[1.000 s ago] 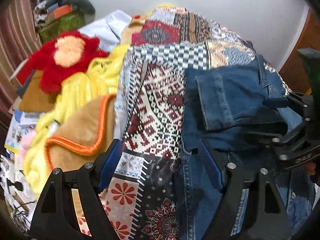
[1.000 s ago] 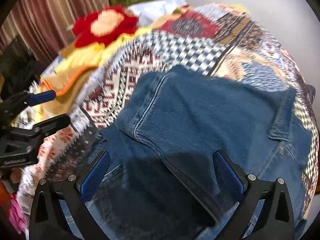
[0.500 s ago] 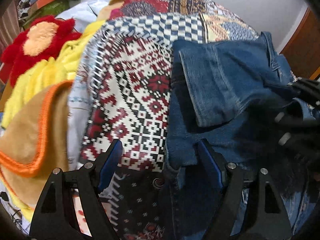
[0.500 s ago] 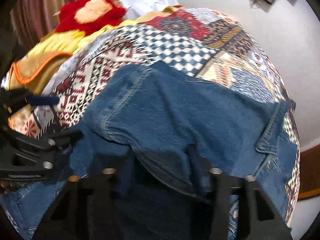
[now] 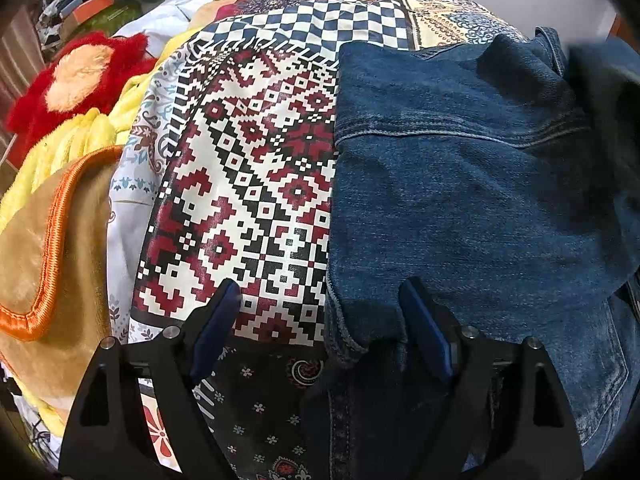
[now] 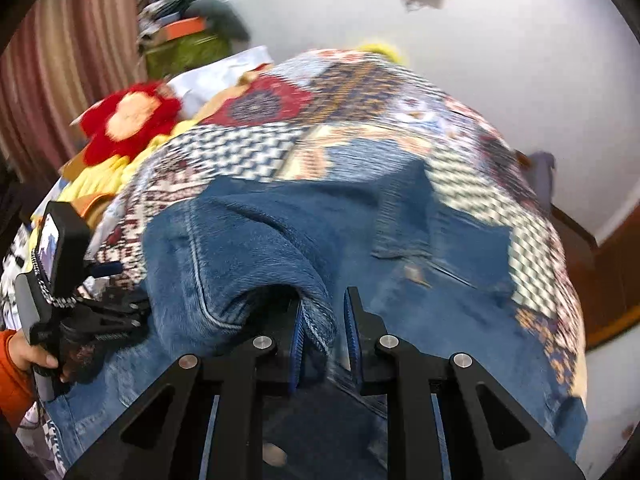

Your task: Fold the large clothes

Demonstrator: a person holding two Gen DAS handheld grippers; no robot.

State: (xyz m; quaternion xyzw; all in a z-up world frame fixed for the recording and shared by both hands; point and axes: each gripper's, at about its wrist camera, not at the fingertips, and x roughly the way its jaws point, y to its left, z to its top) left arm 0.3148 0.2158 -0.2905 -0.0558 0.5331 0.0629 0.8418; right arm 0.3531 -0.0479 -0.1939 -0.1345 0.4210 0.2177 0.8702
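Denim jacket (image 6: 248, 248) fold sits between closing right hand-held gripper (image 6: 323, 332); left hand-held gripper (image 5: 320, 320), angled downward, opens.

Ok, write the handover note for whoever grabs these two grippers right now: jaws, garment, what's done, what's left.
Right gripper: jaws closing on a fold of the blue denim garment, cloth pinched between them.
Left gripper: jaws opening, wide apart, over the garment's left edge, gripping nothing.
Garment: spread on the patchwork patterned bedcover, one flap lying folded over its top.
Done: that first flap.
Left: probably carry the pinched fold across, grip the left edge, finish folding and flatten.
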